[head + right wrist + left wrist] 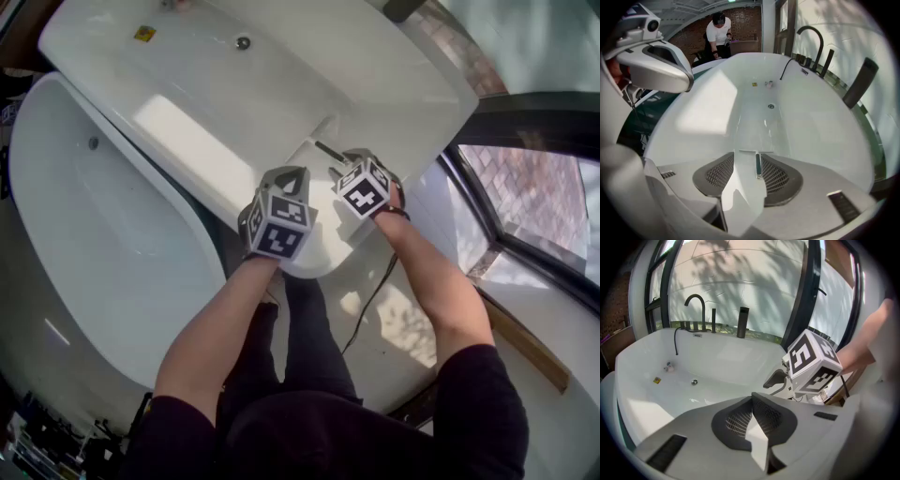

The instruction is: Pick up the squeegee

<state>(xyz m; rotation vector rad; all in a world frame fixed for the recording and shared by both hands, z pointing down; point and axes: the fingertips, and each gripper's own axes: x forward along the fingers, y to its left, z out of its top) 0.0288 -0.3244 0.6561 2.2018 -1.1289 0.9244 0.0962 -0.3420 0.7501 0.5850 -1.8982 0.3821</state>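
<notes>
Both my grippers hang over the near end of the white bathtub point(187, 141). My left gripper point(751, 401) has its fingers pinched together at the tips with nothing between them, and it hovers above the tub's rim, just left of my right gripper point(747, 157). On the right side, the fingers are a narrow way apart and the squeegee point(758, 166) sits right in that gap. Its slim handle runs along the inside of the right-hand finger, and its thin blade lies crosswise just past the fingertips. I can't tell whether that finger touches the handle. From the head view the squeegee point(328, 152) is a thin dark bar lying on the tub's end ledge, just ahead of my right gripper. At the far end of the tub stands a curved black faucet point(811, 37), with the drain point(771, 106) on the tub floor.
</notes>
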